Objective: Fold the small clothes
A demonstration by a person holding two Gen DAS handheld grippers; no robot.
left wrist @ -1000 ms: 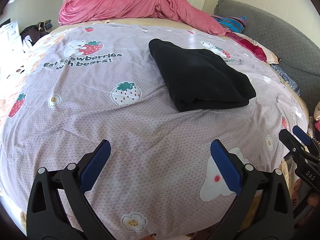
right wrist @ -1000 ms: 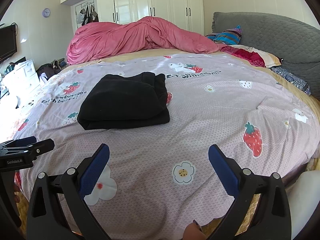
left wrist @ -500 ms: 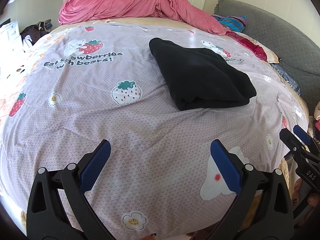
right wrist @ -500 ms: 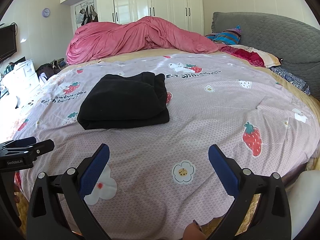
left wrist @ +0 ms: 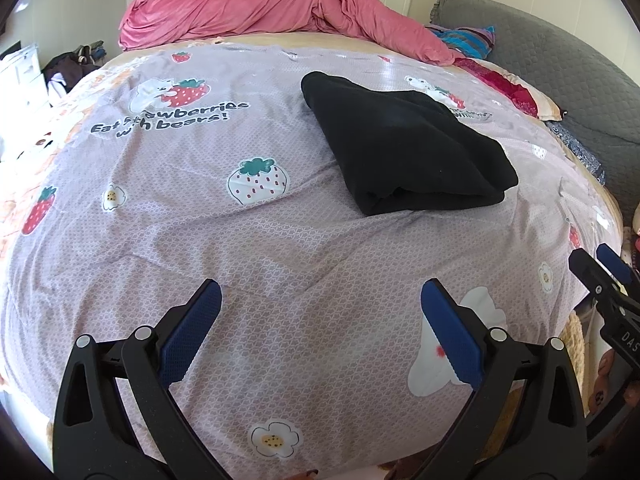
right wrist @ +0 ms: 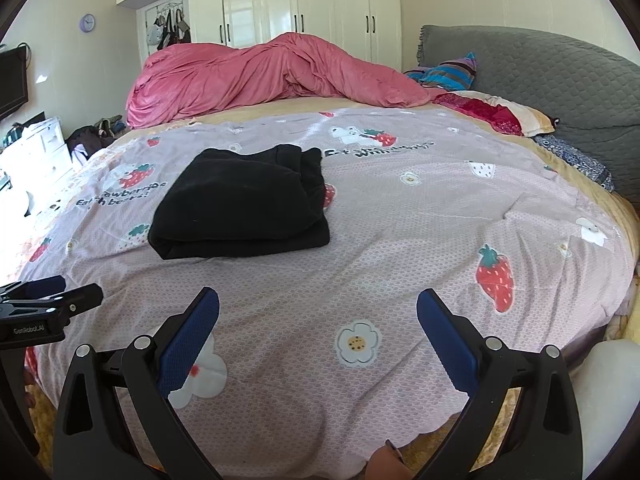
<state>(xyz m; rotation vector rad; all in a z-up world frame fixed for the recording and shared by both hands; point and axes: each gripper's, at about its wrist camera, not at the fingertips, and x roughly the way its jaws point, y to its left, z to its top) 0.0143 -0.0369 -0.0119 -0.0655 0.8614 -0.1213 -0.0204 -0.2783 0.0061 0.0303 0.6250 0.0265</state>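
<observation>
A black garment (left wrist: 404, 148) lies folded into a thick rectangle on the strawberry-print bedspread (left wrist: 240, 248). It also shows in the right wrist view (right wrist: 244, 204), left of centre. My left gripper (left wrist: 320, 296) is open and empty, held over the bedspread near the bed's front edge, well short of the garment. My right gripper (right wrist: 318, 300) is open and empty, likewise near the front edge. Each gripper shows at the edge of the other's view: the right gripper (left wrist: 608, 268) and the left gripper (right wrist: 60, 292).
A crumpled pink duvet (right wrist: 272, 76) lies across the far side of the bed. Pillows (right wrist: 488, 108) and a grey headboard (right wrist: 560, 80) are at the right. White wardrobes (right wrist: 304, 4) stand behind. Drawers and clothes (right wrist: 44, 148) are at the left.
</observation>
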